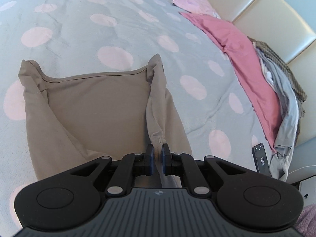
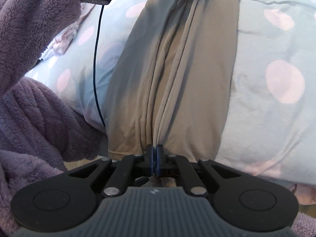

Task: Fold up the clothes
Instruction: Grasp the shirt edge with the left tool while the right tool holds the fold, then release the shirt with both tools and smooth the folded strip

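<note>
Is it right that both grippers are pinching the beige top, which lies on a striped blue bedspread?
Not quite: the bedspread is pale blue with pink dots, not stripes, as the left wrist view shows. The rest holds: the left gripper and the right gripper each pinch the beige top.

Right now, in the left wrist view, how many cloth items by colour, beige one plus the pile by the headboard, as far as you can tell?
Beige: 1, the beige garment.
Dark pink: 1, the pink garment.
Grey: 1, the grey garment.
Brown knit: 1, the brown knit piece.
Total: 4; white layers in the pile cannot be separated.
</note>
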Tool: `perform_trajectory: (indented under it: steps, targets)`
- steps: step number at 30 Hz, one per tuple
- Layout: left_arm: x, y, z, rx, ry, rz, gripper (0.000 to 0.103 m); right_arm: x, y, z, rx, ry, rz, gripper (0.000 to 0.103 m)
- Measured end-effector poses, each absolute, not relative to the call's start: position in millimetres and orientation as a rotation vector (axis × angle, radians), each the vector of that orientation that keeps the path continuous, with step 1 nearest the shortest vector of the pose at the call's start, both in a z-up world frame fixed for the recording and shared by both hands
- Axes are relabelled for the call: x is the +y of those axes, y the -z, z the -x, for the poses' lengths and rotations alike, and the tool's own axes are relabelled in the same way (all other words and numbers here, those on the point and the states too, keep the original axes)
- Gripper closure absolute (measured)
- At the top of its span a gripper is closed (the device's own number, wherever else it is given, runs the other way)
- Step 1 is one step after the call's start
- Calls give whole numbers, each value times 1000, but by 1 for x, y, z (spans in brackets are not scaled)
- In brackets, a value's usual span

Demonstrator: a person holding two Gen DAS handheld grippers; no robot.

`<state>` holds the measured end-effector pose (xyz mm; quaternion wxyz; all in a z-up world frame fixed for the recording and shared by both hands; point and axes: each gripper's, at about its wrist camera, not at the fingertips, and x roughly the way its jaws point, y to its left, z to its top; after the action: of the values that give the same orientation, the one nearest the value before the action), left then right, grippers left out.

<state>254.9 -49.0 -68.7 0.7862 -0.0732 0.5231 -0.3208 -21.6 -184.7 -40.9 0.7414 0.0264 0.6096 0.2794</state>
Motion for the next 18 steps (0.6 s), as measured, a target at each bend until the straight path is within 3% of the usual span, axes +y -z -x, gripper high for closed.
perform_trajectory:
  steps: [4,8,10,14,18]
  targets:
    - [-43,79,-254,1114,694,151,94,-177,51,19,1358,-594,-61,99]
    - [-28,69,-241,1067,657,155,76,-175,58,22,1380,-595,-63,95]
    - [-21,60,-231,1045,650,134,76,-178,56,25,1393,-597,-55,94]
    - [-4,41,-197,1014,646,133,66,-194,38,34,1340,-589,-13,93]
    - [11,32,-149,1025,662,116,65,-213,36,39,1298,-510,22,88]
